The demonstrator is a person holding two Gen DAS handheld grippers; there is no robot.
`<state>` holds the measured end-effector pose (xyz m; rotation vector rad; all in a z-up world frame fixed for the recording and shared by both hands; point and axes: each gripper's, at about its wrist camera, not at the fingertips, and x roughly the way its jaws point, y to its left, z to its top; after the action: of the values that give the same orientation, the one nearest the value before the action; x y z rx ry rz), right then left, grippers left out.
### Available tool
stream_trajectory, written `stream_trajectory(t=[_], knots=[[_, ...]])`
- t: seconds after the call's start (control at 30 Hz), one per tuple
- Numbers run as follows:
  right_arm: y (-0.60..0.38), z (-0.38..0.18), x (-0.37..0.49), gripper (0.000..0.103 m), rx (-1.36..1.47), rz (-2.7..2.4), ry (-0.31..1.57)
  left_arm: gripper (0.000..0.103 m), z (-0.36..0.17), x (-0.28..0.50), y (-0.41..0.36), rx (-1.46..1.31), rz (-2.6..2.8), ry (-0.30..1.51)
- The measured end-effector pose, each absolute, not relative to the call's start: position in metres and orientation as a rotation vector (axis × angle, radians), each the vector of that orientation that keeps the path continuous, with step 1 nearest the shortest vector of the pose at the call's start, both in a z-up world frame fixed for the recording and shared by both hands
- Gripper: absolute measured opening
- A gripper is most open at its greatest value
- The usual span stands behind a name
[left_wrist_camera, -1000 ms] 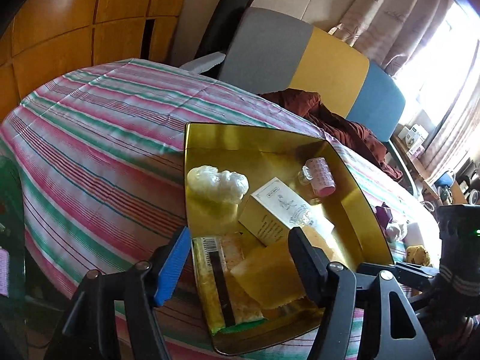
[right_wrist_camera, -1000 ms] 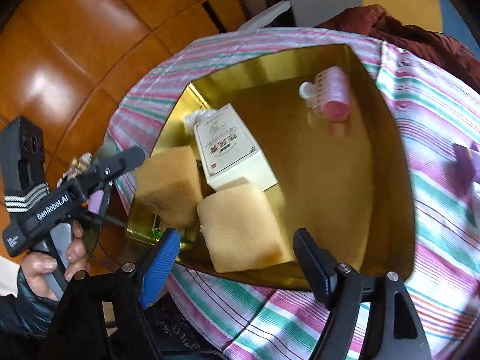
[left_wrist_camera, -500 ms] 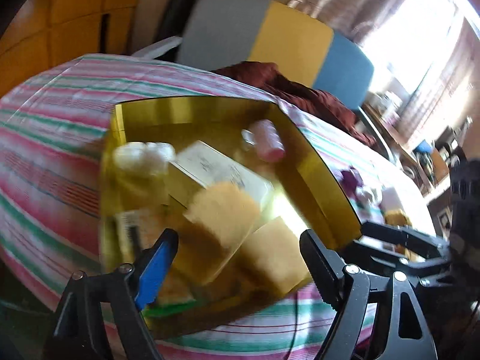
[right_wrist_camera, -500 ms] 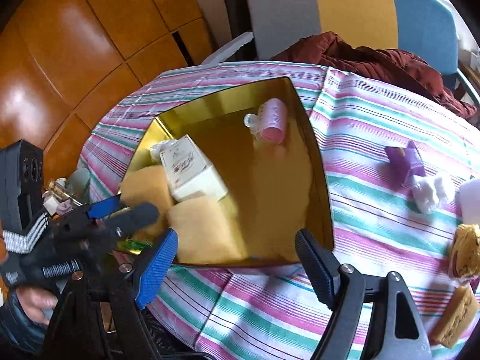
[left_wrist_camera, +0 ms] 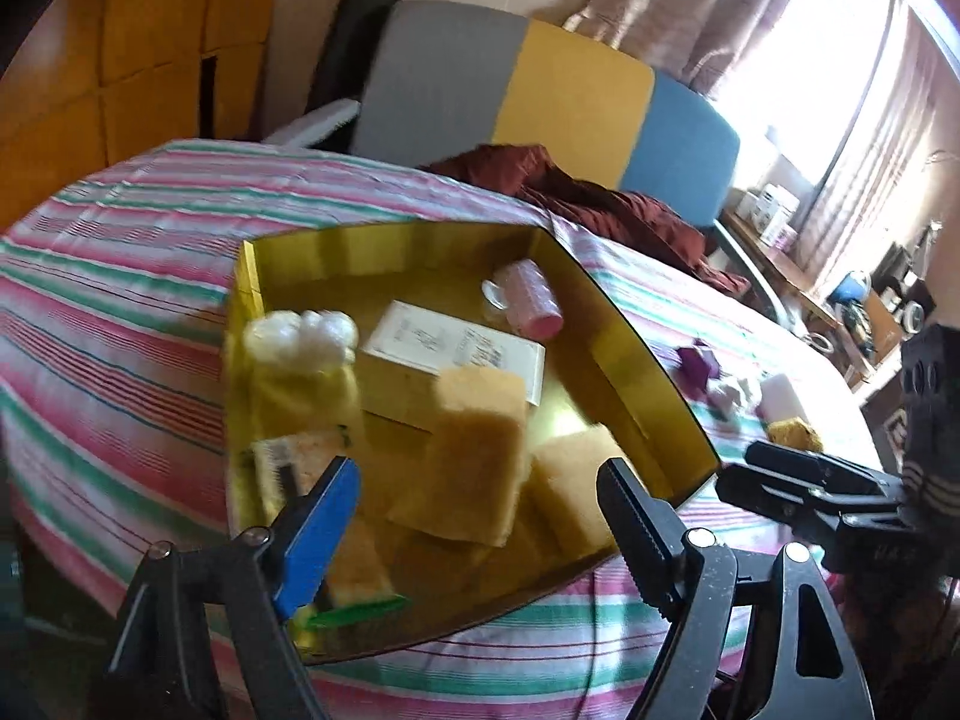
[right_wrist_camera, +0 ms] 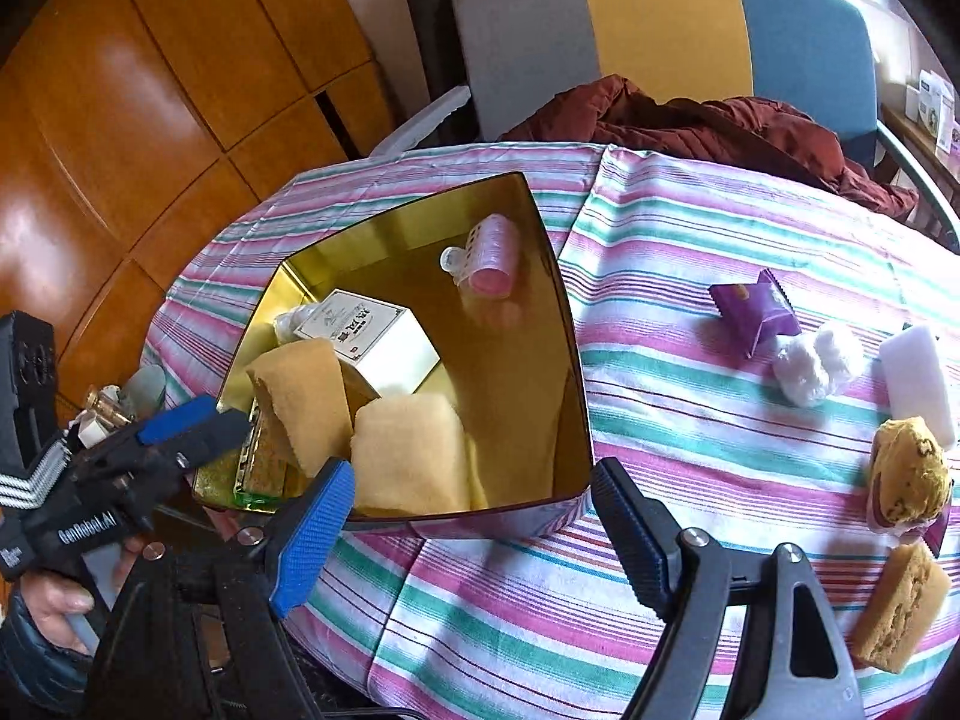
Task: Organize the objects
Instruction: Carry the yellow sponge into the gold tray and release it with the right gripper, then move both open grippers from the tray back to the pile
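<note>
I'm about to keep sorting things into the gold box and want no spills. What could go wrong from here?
1. The gold box sits near the table's edge, so a nudge while loading might tip it off.
2. One tan sponge leans tilted on the white carton; adding items could topple it.
3. The purple packet and cotton balls lie close together, so the open right gripper may catch both.

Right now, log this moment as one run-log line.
left gripper: open, empty | right gripper: open, empty | gold box: sponges, white carton, pink roller inside | tablecloth: purple packet outside
</note>
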<state>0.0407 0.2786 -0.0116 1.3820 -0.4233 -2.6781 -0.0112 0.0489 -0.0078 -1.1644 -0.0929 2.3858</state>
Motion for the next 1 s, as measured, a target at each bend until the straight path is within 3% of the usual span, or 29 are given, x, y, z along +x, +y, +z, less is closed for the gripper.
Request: stream_trajectory(t=[0.3,1.0], knots=[[0.264,-0.004,0.045,0.083,1.344,-2.765,-0.238,0.089,0.022,0.001,0.055,-1.026,2.576,0.084],[0.316,0.01,0.064,0.083,1.345,-2.925,-0.265,0.09,0.028,0.029,0.101,-0.921,2.509,0.292]])
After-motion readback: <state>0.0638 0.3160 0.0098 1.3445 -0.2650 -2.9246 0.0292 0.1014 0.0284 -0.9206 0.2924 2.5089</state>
